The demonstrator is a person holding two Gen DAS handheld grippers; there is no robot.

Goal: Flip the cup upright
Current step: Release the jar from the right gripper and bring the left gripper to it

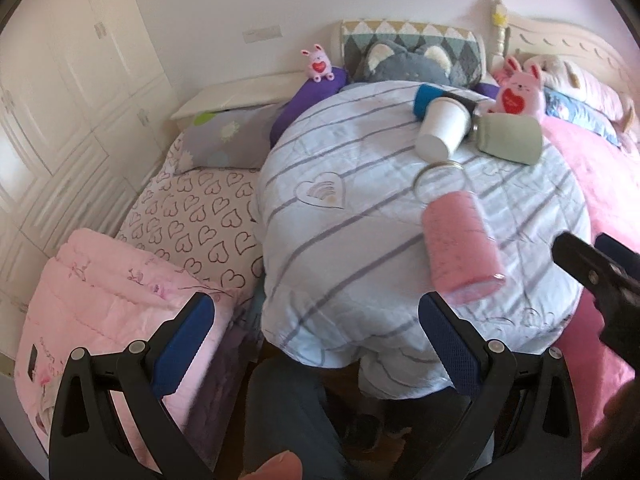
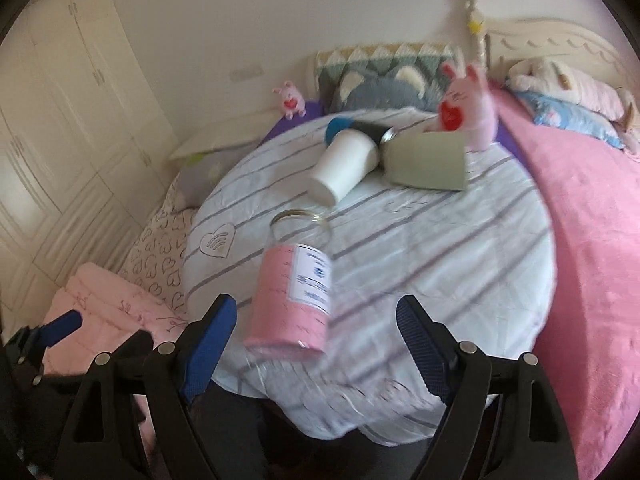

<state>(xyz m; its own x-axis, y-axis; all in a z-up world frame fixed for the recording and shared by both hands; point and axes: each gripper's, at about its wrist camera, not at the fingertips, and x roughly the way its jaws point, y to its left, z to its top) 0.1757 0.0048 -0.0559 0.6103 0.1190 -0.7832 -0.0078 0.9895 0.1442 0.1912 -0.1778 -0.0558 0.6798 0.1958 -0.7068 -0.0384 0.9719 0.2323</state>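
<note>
Several cups lie on their sides on a round table under a striped light-blue cloth. A glass jar with a pink sleeve lies nearest, its mouth facing away; it also shows in the right wrist view. Behind it lie a white paper cup, a sage-green cup and a dark bottle with a blue end. My left gripper is open, at the table's near edge. My right gripper is open, with the jar's base between its fingers' line of sight, apart from it.
A bed with a pink blanket lies to the right, a heart-print bed and folded pink quilt to the left. Pink plush rabbits and a grey cat cushion sit behind the table. White wardrobes stand at the left.
</note>
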